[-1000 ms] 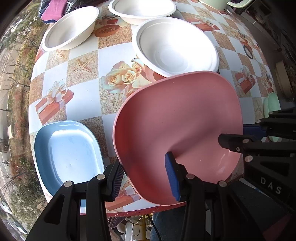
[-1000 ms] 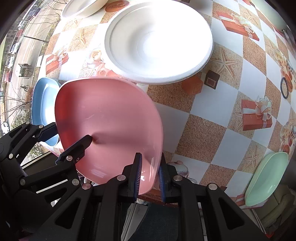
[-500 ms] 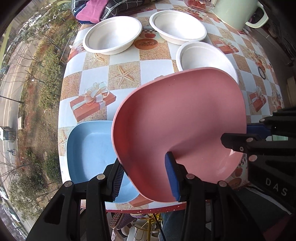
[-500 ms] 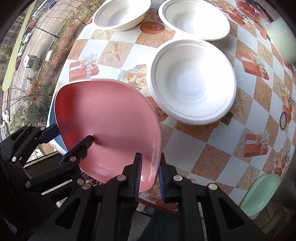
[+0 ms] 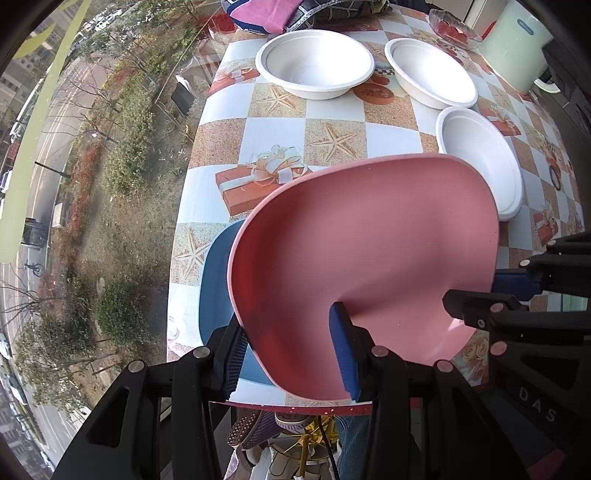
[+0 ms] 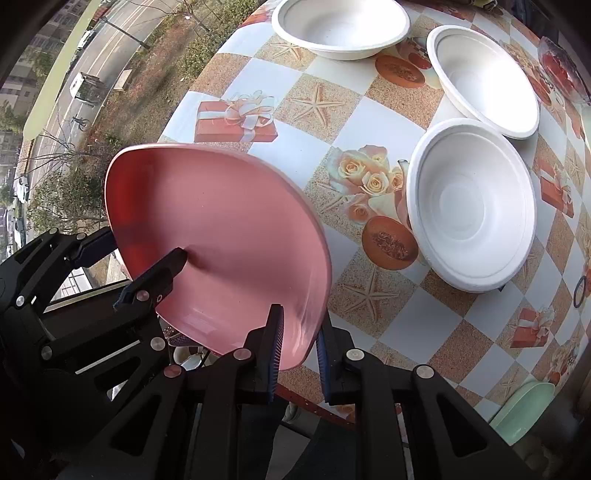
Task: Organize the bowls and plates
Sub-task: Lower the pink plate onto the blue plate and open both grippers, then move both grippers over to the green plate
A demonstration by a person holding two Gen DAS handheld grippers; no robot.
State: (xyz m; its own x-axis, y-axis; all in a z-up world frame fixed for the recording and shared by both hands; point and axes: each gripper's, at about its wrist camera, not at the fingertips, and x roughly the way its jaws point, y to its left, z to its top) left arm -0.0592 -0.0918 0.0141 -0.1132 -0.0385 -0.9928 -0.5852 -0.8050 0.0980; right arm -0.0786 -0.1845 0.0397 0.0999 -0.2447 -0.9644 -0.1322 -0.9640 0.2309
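A pink plate (image 5: 365,258) is held tilted above the table's near edge, over a blue plate (image 5: 216,288) that lies on the table and is mostly hidden under it. My right gripper (image 6: 297,350) is shut on the pink plate's (image 6: 221,243) near rim. My left gripper (image 5: 288,358) has its jaws wide apart astride the plate's other edge, one finger over it and one under. Three white bowls (image 5: 316,62) (image 5: 430,75) (image 5: 480,162) stand on the table beyond.
The round table (image 6: 295,147) has a patterned cloth and stands by a window over a street. A pale green plate (image 6: 524,410) lies at the near right edge. A mint jug (image 5: 517,44), a glass dish (image 5: 450,31) and folded cloths (image 5: 280,14) sit at the far side.
Both grippers have carried the pink plate up and to the left, so it now hangs over the blue plate. The bowls look farther away.
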